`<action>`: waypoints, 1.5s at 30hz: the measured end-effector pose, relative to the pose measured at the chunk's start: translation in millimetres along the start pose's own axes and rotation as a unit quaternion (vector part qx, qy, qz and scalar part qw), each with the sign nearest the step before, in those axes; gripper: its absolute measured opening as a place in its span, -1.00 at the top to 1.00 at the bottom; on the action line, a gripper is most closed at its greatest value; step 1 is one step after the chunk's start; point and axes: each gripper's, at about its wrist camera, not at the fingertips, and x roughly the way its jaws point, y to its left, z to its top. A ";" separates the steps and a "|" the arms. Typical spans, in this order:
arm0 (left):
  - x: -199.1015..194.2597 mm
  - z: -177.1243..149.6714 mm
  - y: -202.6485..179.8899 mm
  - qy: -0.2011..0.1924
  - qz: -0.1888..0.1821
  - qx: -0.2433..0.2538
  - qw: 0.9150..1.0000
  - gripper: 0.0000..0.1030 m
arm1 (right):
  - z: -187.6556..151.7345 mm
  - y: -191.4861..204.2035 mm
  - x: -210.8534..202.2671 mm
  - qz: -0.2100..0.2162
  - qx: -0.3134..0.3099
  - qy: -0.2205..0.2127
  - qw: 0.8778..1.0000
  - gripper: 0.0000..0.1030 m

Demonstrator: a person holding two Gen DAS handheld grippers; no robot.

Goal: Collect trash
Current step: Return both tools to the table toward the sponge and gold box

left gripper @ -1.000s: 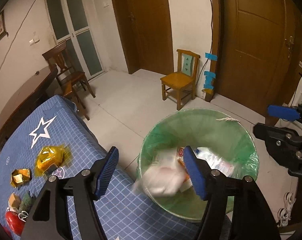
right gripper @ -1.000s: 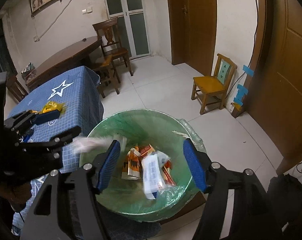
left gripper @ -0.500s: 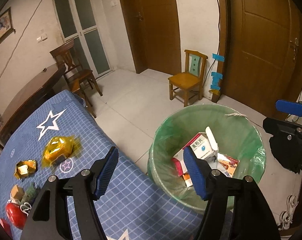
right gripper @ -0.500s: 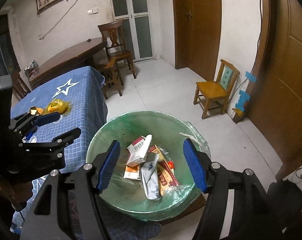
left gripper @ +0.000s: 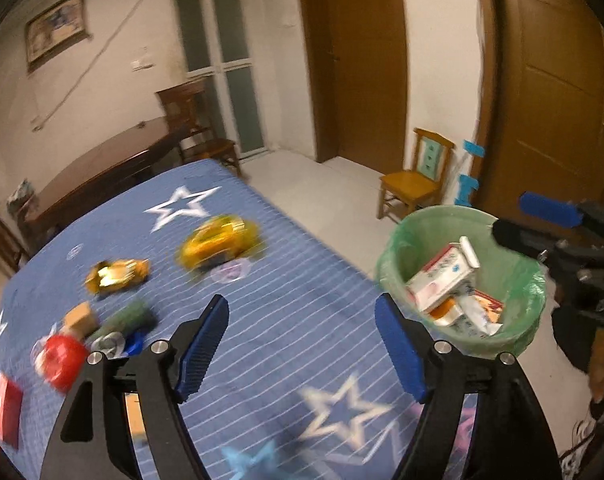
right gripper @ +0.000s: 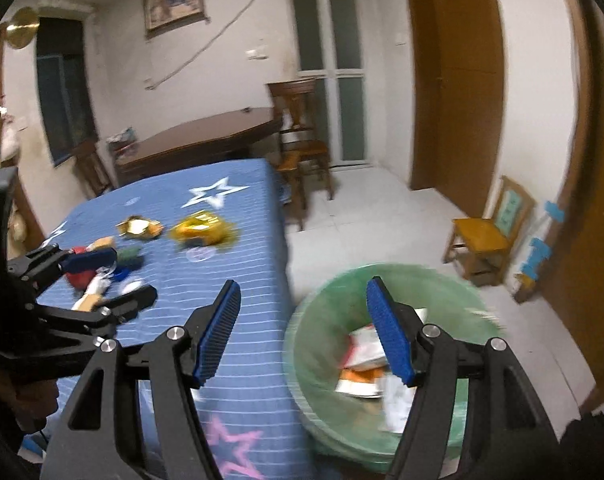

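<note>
The green-lined trash bin [left gripper: 462, 280] on the floor, just off the table's edge, already holds several boxes and wrappers, so part of the collecting is done. Both claws are empty: the left claw [left gripper: 302, 344] has just been opening wider, with nothing between its pads, and hangs over the blue star-patterned table [left gripper: 302, 264]; the right claw [right gripper: 302, 332] also stands open, straddling the table's edge and the bin.

Trash still lies on the table. In the left wrist view a yellow crinkled wrapper [left gripper: 218, 242] sits at about 11 o'clock from the claw, a smaller gold wrapper [left gripper: 116, 274] farther toward 10 o'clock, and a cluster at 9 o'clock: a small tan box [left gripper: 80, 316], a green item [left gripper: 128, 316], a red round object [left gripper: 60, 360] and a red packet [left gripper: 6, 410] at the frame edge. Motion blur hides finer detail.

Beyond stand a dark wooden table [left gripper: 102, 172], a dark chair [right gripper: 302, 136] and a small yellow chair [left gripper: 418, 178]; none blocks the reach. Judging from this, the task is perhaps half done, and only the other claw crowds the path
</note>
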 end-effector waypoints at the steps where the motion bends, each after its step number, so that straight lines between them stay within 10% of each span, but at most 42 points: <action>1: -7.7 -5.5 11.0 -0.004 0.008 -0.007 1.000 -0.49 | -0.5 8.6 4.4 0.008 -0.003 0.003 1.000 -0.22; 11: -77.1 -65.7 148.6 -0.023 0.068 -0.109 0.991 -0.55 | -5.9 73.7 44.5 0.078 -0.039 0.047 0.995 -0.22; 22: -83.7 -136.4 296.2 0.049 0.143 -0.163 0.975 -0.55 | 21.1 138.1 89.5 0.141 -0.108 0.060 0.982 -0.22; 30: -52.2 -122.6 328.3 0.063 0.127 -0.143 0.979 -0.55 | 97.6 212.5 185.7 0.202 -0.211 0.115 0.949 -0.41; 42: -39.0 -71.8 381.2 0.045 0.140 -0.188 0.971 -0.55 | 86.0 277.9 294.6 0.186 -0.315 0.223 0.903 -0.40; 45: -27.2 -53.2 383.6 0.050 0.133 -0.169 0.975 -0.55 | 79.5 277.7 301.1 0.176 -0.318 0.231 0.902 0.22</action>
